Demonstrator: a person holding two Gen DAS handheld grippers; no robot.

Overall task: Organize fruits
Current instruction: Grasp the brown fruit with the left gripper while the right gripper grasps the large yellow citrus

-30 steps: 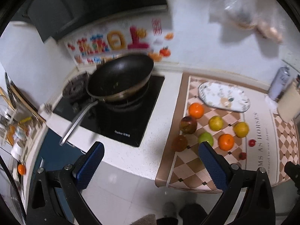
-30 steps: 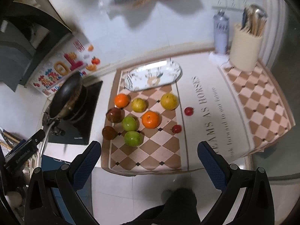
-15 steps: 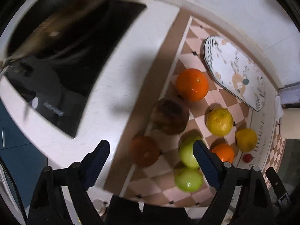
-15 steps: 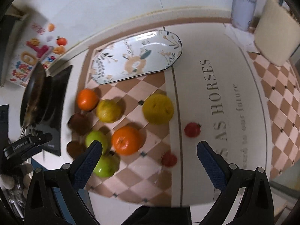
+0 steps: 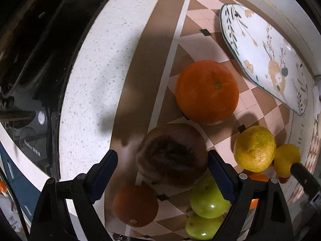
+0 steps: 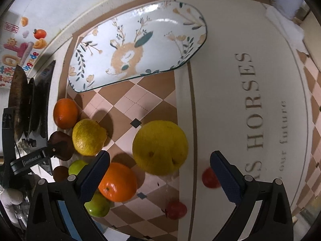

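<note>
Several fruits lie on a checkered mat (image 6: 128,104) below an oval deer-pattern plate (image 6: 138,46), which holds nothing. My left gripper (image 5: 162,172) is open, its jaws on either side of a dark brown-red fruit (image 5: 172,154). Beyond it lies an orange (image 5: 206,92); a yellow citrus (image 5: 254,148) is to the right. My right gripper (image 6: 160,172) is open, just above a large yellow fruit (image 6: 160,146). An orange (image 6: 118,180), green apples (image 6: 98,204) and two small red fruits (image 6: 209,177) lie close by.
A black hob (image 5: 40,64) with a dark pan (image 6: 18,100) sits left of the mat on the white counter (image 5: 90,76). The plate also shows in the left wrist view (image 5: 266,56). A grey can and white cloth (image 6: 284,14) stand at the back right.
Both grippers have dropped down close to the fruits. The left one now straddles the dark fruit; the right one hovers at the large yellow fruit. Both stay open.
</note>
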